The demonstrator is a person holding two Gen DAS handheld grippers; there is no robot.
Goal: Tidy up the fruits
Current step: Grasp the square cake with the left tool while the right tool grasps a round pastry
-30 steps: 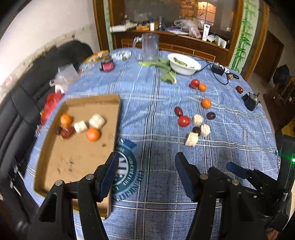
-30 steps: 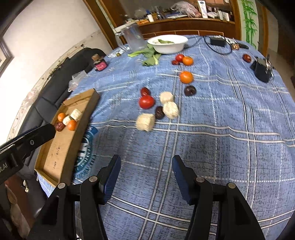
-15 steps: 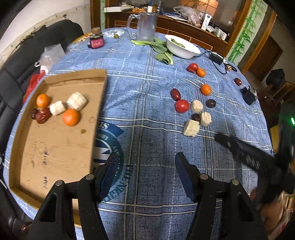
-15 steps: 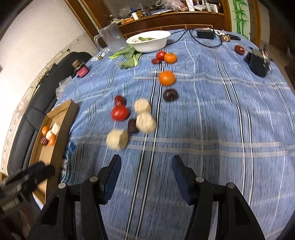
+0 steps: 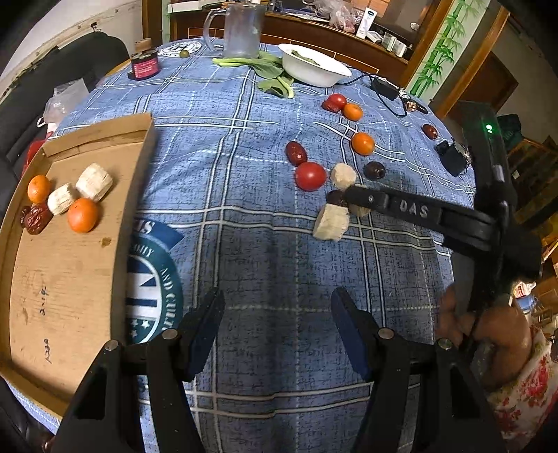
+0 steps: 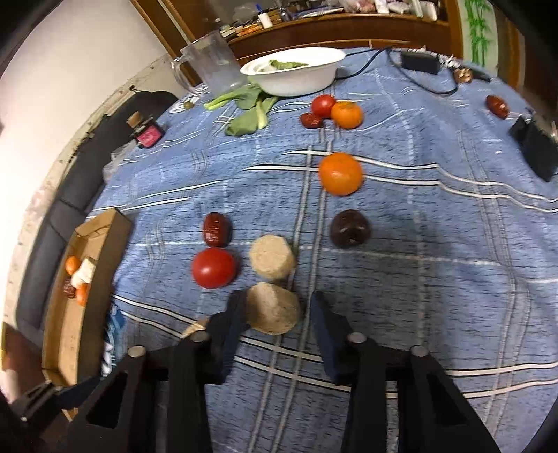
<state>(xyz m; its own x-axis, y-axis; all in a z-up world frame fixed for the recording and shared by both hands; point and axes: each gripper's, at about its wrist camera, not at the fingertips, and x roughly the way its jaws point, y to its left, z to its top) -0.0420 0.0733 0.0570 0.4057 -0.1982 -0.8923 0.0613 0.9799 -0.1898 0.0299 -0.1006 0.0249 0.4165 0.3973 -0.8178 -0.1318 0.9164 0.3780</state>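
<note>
I see a round table (image 5: 265,244) under a blue plaid cloth. On it: a flat cardboard tray (image 5: 62,278) at the left edge, a white bowl (image 5: 314,68), a clear jug (image 5: 240,31), loose greens (image 5: 268,71), a small jar (image 5: 144,64), a black charger (image 5: 383,87), and scattered oranges (image 6: 340,173), tomatoes (image 6: 213,267), red dates (image 6: 216,229) and pale corn pieces (image 6: 272,262).

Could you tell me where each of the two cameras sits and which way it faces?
Left wrist: on the left gripper, angled down at the blue tablecloth and cardboard tray; own open fingers, the right gripper and a hand show.
Right wrist: on the right gripper, looking down at a beige chunk between its fingers.
Shared: tomato, white bowl, tray.
</note>
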